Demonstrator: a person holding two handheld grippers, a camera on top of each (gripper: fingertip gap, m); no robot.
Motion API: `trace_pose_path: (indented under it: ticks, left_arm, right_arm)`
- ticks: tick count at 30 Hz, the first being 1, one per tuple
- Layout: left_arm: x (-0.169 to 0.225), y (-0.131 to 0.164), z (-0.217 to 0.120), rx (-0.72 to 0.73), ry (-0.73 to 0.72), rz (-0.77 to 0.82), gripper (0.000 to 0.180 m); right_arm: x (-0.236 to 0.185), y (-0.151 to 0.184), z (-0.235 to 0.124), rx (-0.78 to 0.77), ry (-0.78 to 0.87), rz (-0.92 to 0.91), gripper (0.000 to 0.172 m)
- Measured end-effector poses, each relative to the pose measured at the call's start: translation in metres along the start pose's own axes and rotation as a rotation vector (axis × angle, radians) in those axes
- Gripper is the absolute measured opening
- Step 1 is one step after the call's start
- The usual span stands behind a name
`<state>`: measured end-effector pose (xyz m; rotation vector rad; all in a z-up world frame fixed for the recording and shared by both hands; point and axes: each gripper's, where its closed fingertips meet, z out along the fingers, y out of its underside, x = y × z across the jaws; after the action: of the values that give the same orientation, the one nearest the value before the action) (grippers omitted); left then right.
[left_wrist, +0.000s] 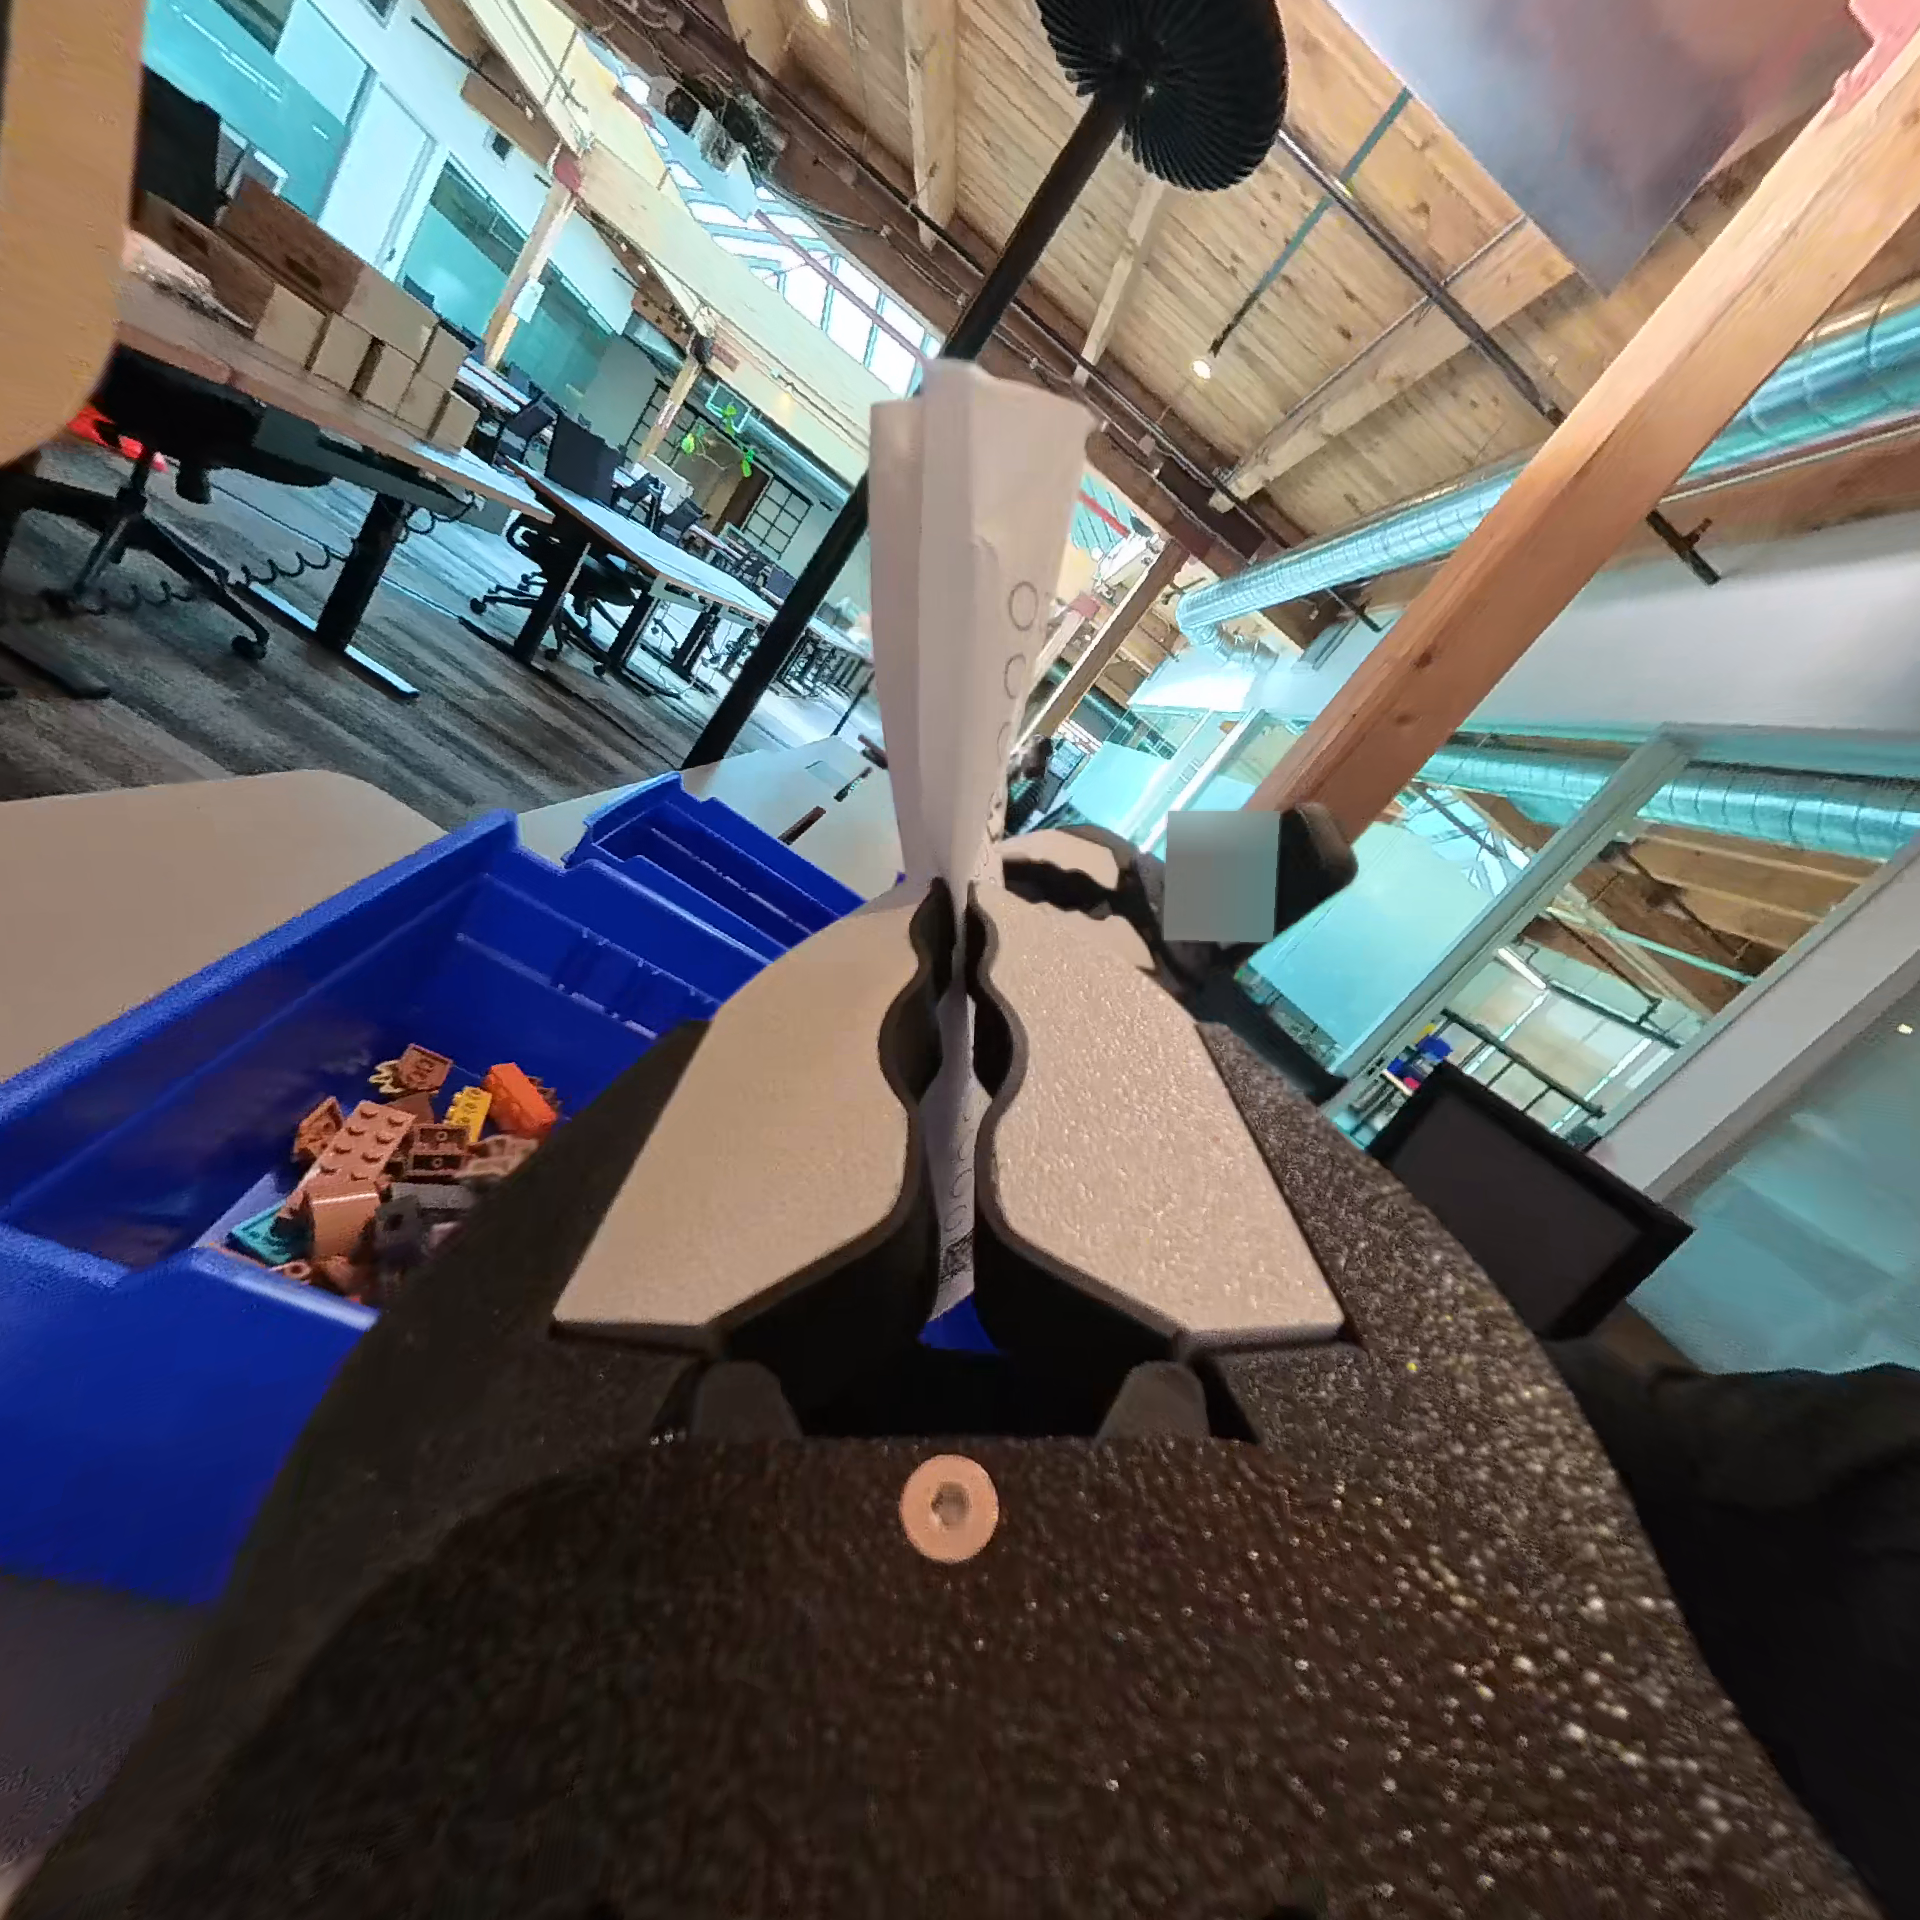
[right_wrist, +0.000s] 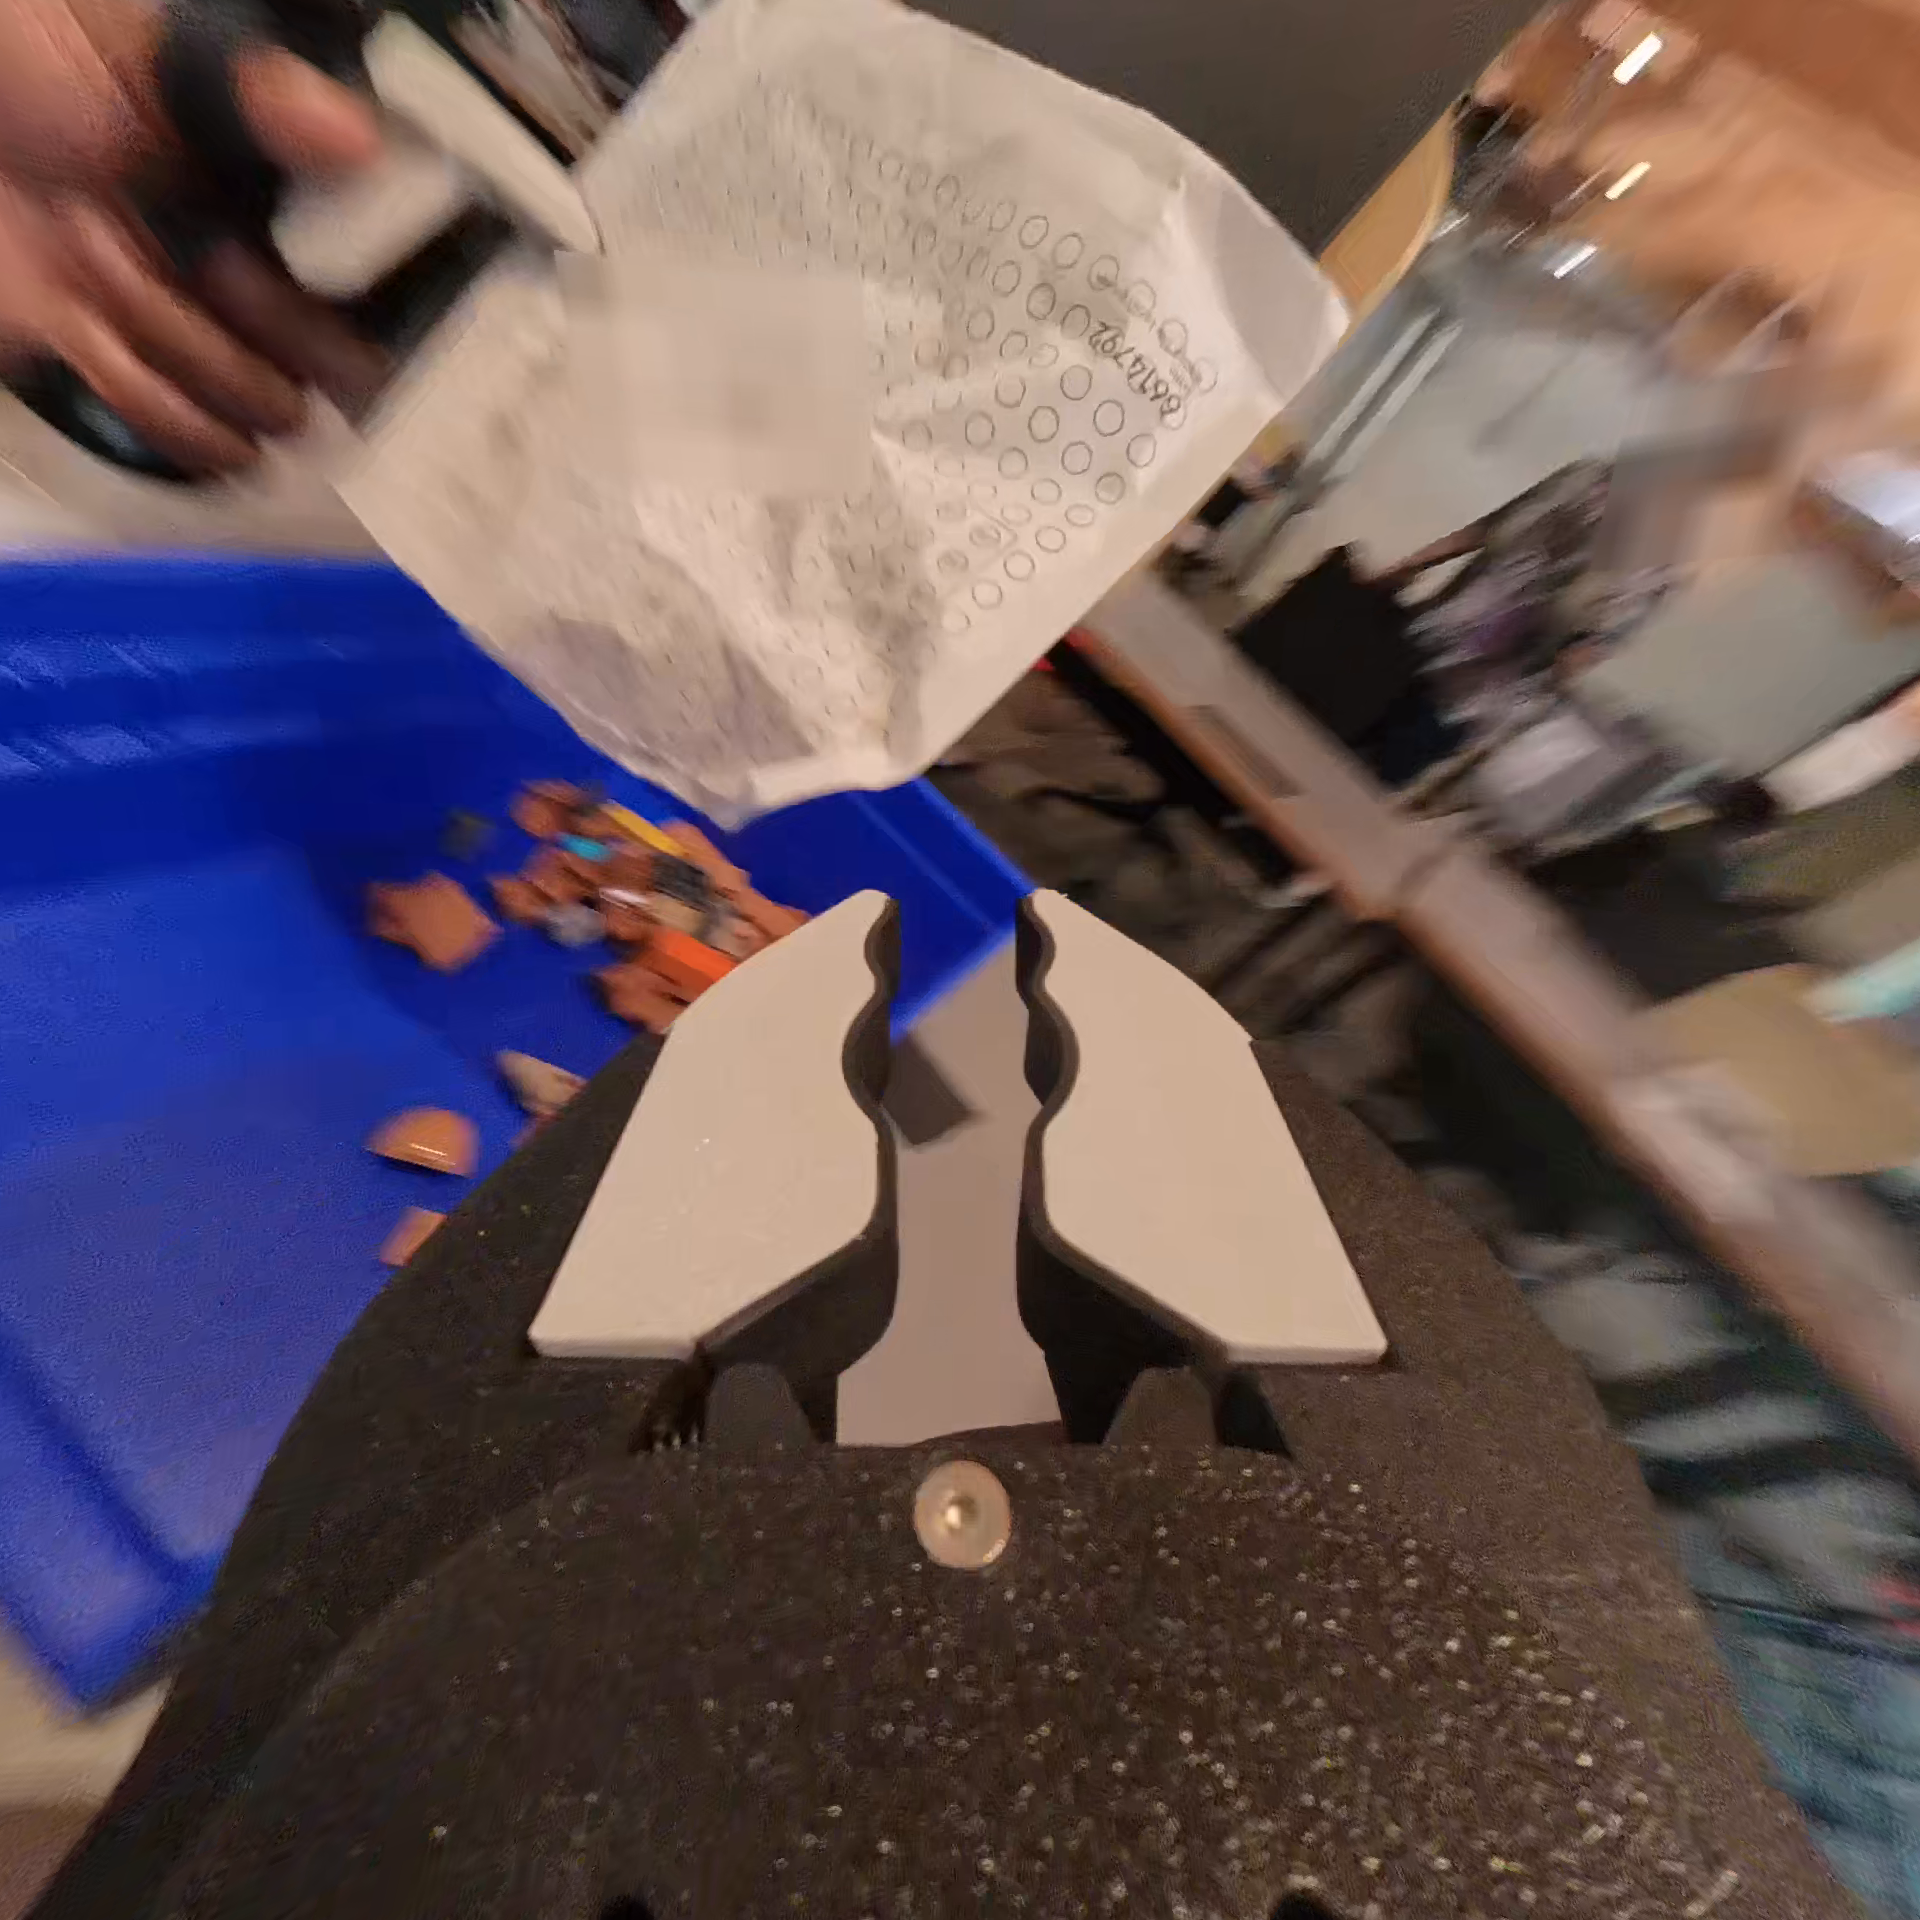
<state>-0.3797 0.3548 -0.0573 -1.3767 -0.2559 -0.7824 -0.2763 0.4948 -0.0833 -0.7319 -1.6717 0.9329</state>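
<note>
Open-plan office space with timber ceiling beams, silver ducting and rows of desks forms the background of the left wrist view; the right wrist view is motion-blurred. Nearer the cameras, a grey tabletop (left_wrist: 156, 883) carries a blue plastic bin (left_wrist: 260, 1039), and a second, smaller blue bin (left_wrist: 717, 862) sits just behind it. Inside the first bin lies a loose pile of small toy bricks (left_wrist: 416, 1143), mostly brown and orange with a few yellow, teal and grey pieces. Left gripper (left_wrist: 961, 904): fingers closed together on a white paper bag (left_wrist: 966, 582), both pads pressing its lower edge. The bag is printed with rows of small circles and rises above the fingertips, seen edge-on; part of it also runs down between the fingers toward the gripper body. Right gripper (right_wrist: 956, 914): fingers apart by a narrow gap, with nothing between them; blue bin wall and grey tabletop show through the gap. In the right wrist view the same bag hangs above the bin and just beyond the right fingertips, not touching them. A hand (right_wrist: 135, 260) appears blurred at upper left, next to the bag.
</note>
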Motion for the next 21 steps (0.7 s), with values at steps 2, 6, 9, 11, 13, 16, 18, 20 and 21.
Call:
trace_pose_path:
  ticks: [2,6,9,11,13,16,18,20,21]
  left_arm:
    - [0.001,-0.003,0.001,0.009,0.008,-0.058,0.0]
    - [0.004,0.001,0.007,-0.024,0.006,-0.147,0.0]
    - [0.006,0.005,0.01,-0.046,0.0,-0.186,0.0]
    - [0.006,0.008,0.011,-0.061,-0.001,-0.199,0.0]
    - [0.007,0.011,0.011,-0.078,-0.001,-0.214,0.0]
    - [0.005,0.015,0.011,-0.098,-0.002,-0.228,0.0]
    - [0.006,0.016,0.012,-0.101,0.006,-0.234,0.001]
    - [0.007,0.014,0.012,-0.095,0.023,-0.229,0.006]
    - [0.009,0.013,0.011,-0.088,0.029,-0.221,0.009]
  right_arm:
    - [0.008,0.001,-0.005,-0.043,0.136,-0.27,0.024]
    - [0.016,-0.007,-0.005,-0.106,0.337,-0.622,0.034]
    - [0.009,-0.015,-0.002,-0.116,0.395,-0.829,0.038]
    - [0.004,-0.014,0.003,-0.15,0.401,-0.946,0.038]
    - [-0.002,-0.015,0.007,-0.152,0.412,-1.027,0.038]
    - [-0.011,-0.021,0.011,-0.123,0.418,-1.071,0.021]
    - [-0.014,-0.02,0.013,-0.129,0.392,-1.053,0.01]
    - [-0.016,-0.017,0.013,-0.143,0.341,-0.993,0.002]
    - [-0.017,-0.016,0.014,-0.15,0.313,-0.942,0.001]
